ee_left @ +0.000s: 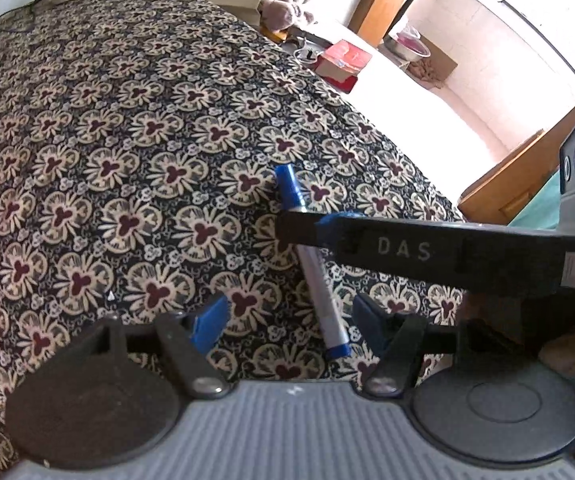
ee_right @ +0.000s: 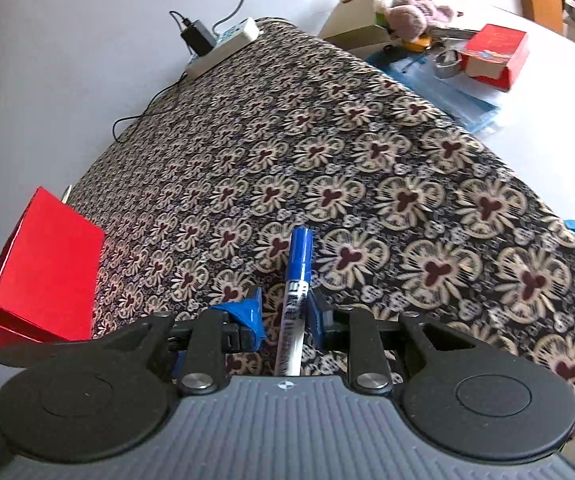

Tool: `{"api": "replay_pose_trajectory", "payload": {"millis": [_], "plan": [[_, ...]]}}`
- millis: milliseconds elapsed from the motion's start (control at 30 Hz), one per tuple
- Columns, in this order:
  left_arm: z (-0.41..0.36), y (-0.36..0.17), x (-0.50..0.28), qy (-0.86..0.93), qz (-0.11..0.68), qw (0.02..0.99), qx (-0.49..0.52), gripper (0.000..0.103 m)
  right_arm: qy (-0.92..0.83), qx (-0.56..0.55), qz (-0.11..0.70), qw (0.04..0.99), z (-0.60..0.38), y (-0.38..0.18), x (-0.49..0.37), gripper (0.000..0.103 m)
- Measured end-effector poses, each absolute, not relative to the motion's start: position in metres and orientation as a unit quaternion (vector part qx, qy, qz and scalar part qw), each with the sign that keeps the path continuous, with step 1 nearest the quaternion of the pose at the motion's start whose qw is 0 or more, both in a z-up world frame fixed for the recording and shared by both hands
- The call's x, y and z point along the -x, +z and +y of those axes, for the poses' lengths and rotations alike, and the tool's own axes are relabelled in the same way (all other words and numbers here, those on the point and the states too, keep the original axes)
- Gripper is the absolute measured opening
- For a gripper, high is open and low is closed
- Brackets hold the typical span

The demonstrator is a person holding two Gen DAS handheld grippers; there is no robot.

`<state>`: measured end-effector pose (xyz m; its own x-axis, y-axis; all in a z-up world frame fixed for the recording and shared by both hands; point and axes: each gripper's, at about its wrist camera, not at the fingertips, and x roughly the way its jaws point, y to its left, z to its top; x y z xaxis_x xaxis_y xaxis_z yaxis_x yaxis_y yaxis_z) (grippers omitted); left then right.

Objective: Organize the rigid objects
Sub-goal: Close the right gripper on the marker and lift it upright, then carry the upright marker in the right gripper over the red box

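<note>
A blue-capped white marker [ee_left: 314,264] lies on the flowered cloth [ee_left: 127,140]. In the left wrist view my right gripper's black finger [ee_left: 387,246] reaches in from the right and crosses over the marker. My left gripper [ee_left: 287,320] is open and empty, just in front of the marker's near end. In the right wrist view the marker [ee_right: 297,288] lies between my right gripper's [ee_right: 285,312] blue-padded fingers. The right pad touches it; a gap shows at the left pad. An open red box [ee_right: 43,272] stands at the left on the cloth.
A white power strip [ee_right: 223,46] with a charger and cable sits at the cloth's far edge. Beyond the cloth are a cardboard box with a plush toy [ee_right: 407,4], a red and white box [ee_right: 495,56], a blue folder [ee_right: 447,92] and a metal bowl [ee_left: 407,46].
</note>
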<state>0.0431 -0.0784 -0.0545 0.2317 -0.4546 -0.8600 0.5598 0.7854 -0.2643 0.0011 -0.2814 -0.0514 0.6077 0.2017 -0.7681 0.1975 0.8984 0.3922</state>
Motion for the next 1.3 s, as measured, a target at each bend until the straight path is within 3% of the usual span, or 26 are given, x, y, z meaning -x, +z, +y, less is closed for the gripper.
{"api": "replay_pose_trajectory", "payload": {"millis": [100,233,400,433,467,533,1100,1300], "plan": [[-0.074,-0.055,-0.045,-0.324,0.527,0.785,-0.044,0.066,0.017,-0.237,0.446,0.863,-0.279,-0.055,-0.006,0.005],[-0.073,-0.060,-0.049,-0.318,0.533,0.783,-0.038,0.050,0.043,-0.267,0.451,0.851,-0.278,-0.059,-0.014,0.005],[-0.071,-0.059,-0.051,-0.307,0.527,0.791,-0.037,0.041,0.060,-0.306,0.456,0.834,-0.282,-0.064,-0.022,0.005],[-0.072,-0.058,-0.051,-0.303,0.525,0.794,-0.041,0.033,0.063,-0.310,0.457,0.831,-0.283,-0.065,-0.023,0.005],[-0.072,-0.058,-0.050,-0.297,0.522,0.798,-0.048,0.019,0.065,-0.314,0.458,0.829,-0.283,-0.065,-0.024,0.005],[-0.072,-0.058,-0.050,-0.291,0.522,0.800,-0.054,0.010,0.070,-0.317,0.459,0.827,-0.284,-0.065,-0.024,0.005],[-0.035,-0.049,-0.063,-0.266,0.531,0.804,0.045,0.009,0.135,-0.340,0.487,0.793,-0.263,-0.071,-0.050,0.010],[-0.026,-0.043,-0.060,-0.259,0.526,0.809,0.044,0.009,0.157,-0.389,0.505,0.754,-0.252,-0.084,-0.059,0.005]]}}
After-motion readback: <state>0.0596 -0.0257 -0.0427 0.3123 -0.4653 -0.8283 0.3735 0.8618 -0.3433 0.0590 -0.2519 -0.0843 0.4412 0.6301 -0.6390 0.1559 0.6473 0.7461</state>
